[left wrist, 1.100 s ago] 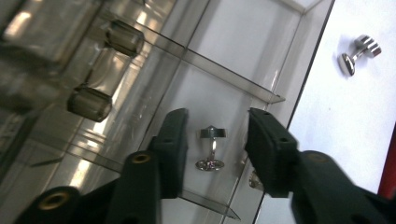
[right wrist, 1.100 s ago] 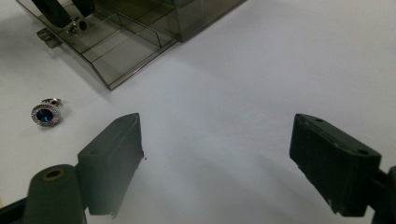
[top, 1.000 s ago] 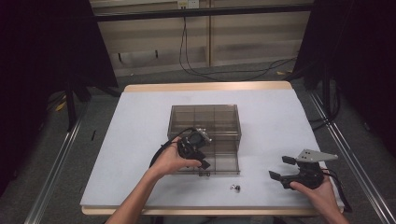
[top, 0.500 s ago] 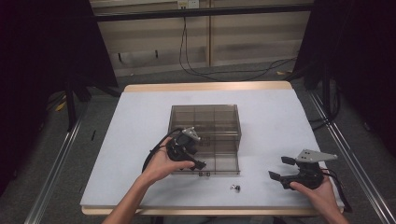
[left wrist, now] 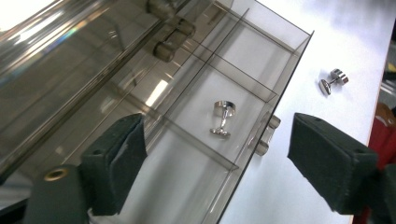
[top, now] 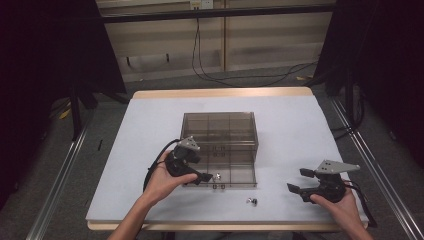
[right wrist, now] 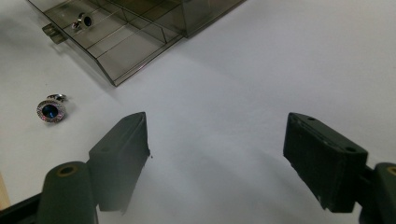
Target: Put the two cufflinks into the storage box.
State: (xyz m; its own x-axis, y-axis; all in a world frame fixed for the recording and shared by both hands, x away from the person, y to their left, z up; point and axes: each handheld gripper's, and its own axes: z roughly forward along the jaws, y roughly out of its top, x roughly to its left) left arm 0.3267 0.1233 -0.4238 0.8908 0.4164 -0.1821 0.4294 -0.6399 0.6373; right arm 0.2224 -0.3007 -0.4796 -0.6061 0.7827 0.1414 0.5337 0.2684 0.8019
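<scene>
A smoky clear compartment box (top: pixel 220 131) lies open in the middle of the white table. One silver cufflink (left wrist: pixel 223 117) rests in a front compartment (top: pixel 217 176). My left gripper (top: pixel 202 171) hovers at the box's front left. Its jaws have just been opening and hold nothing (left wrist: pixel 224 158). A second cufflink (top: pixel 252 201) with a blue face (right wrist: pixel 50 110) lies on the table just in front of the box. My right gripper (top: pixel 299 181) sits at the front right, open and empty (right wrist: pixel 217 158). Its jaws have just been closing a little.
The box's lid (left wrist: pixel 70 56) stands hinged open behind the compartments. The white table top (top: pixel 150 130) has a wooden front edge (top: pixel 210 226). Cables (top: pixel 240 77) run over the floor beyond the table, and metal rails flank it.
My left gripper drew back to the left from the box and opened. A cufflink now lies in the front compartment. The right hand stayed where it was.
</scene>
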